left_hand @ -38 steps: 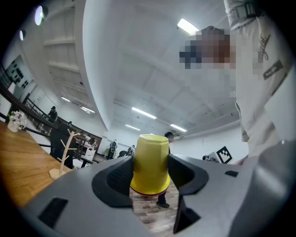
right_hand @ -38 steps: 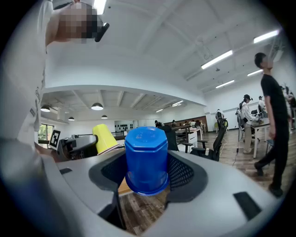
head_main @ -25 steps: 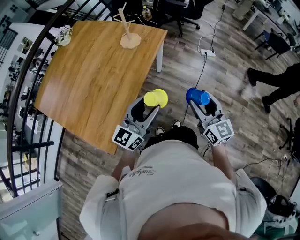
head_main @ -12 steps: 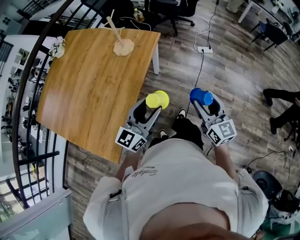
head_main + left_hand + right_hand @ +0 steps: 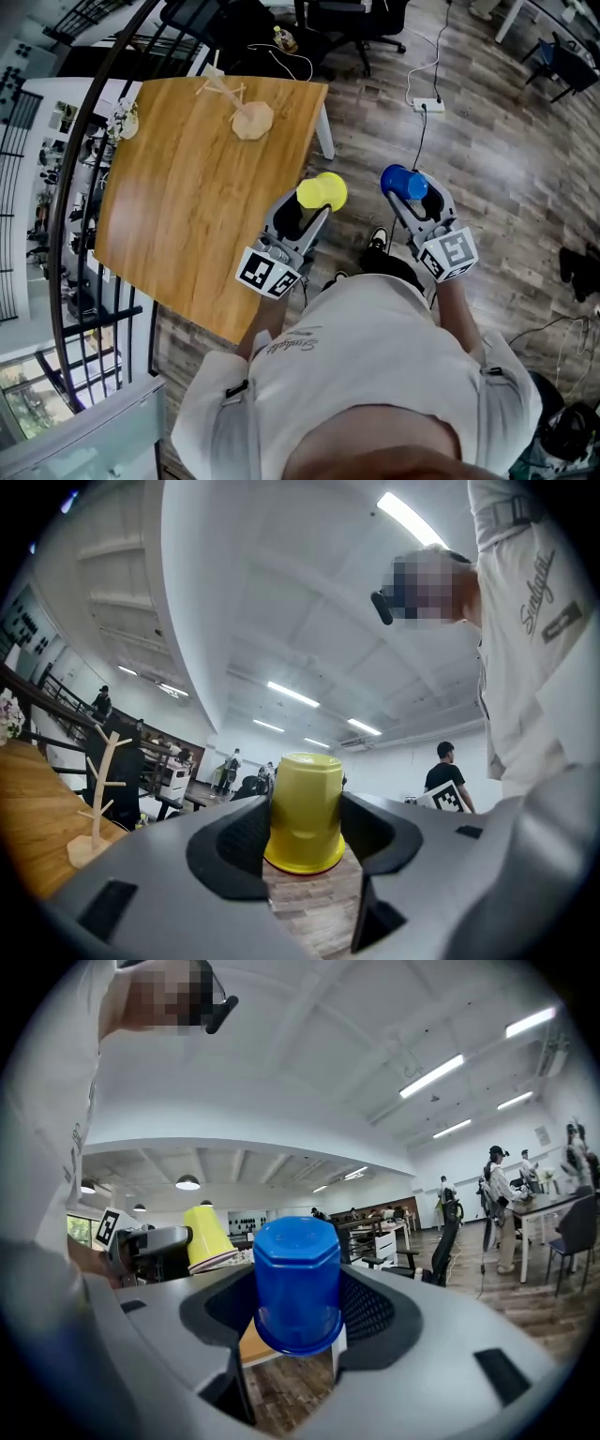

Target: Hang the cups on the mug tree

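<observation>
Left gripper (image 5: 315, 202): clamped on a yellow cup (image 5: 322, 191). Jaws spread wide, pads pressed against both sides of the body. In the left gripper view, seated deep between the jaws, flared rim at the bottom, closed end at the top.

Right gripper (image 5: 413, 194): same story, clamped on a blue cup (image 5: 403, 182). Jaws wide apart around it, pads touching on both sides. Rim low and closed end high in the right gripper view, with the yellow cup showing off to the left behind it.

Carried side by side, apart from each other, out in front of the person's white shirt (image 5: 366, 356). Marker cubes toward the body, cups at the far tips.

Both held over the plank floor (image 5: 487, 159), off the bench (image 5: 178, 197). Left just beside the bench's right edge, near the closer corner. Right farther out over open floor.

Parked at the far end of the bench: mug tree (image 5: 240, 105), round base flat on the wood, close to the far right corner. Well apart from both cups. Showing also at the left of the left gripper view, upright on the bench top, pegs branching off the stem.

On the floor beyond the right gripper: power strip (image 5: 427, 106) with its cable. Past the bench: office chair (image 5: 352, 14).
</observation>
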The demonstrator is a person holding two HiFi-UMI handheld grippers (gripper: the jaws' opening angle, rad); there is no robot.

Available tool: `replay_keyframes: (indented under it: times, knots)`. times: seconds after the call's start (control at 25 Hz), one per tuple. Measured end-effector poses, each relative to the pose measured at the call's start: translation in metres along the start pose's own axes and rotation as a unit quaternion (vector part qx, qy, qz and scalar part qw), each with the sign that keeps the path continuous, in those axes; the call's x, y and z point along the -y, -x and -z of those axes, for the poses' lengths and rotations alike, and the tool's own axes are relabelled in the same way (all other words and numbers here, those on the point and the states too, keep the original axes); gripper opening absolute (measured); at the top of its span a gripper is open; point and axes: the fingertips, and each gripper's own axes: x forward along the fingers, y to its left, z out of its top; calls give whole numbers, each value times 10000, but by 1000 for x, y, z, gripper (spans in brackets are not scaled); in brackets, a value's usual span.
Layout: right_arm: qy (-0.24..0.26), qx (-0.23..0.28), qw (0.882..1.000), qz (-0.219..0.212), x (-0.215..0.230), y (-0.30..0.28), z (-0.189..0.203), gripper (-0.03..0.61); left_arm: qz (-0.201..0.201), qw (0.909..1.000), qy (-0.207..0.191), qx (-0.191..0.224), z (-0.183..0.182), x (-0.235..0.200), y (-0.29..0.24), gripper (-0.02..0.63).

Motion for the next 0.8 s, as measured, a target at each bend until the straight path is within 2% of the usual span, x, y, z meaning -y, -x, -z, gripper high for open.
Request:
replay_keyframes:
  times: [0.2, 0.56, 0.8]
  knots:
    - [-40, -17, 9998, -208, 40, -33, -1, 250, -282, 9993, 128, 187, -4, -27, -39, 239]
    - [-102, -158, 9978, -630, 85, -67, 7, 250, -746, 9971, 82, 119, 12, -52, -76, 239]
    - [-165, -344, 9966, -732, 104, -87, 17, 250, -820, 9966, 21, 86, 16, -67, -98, 240]
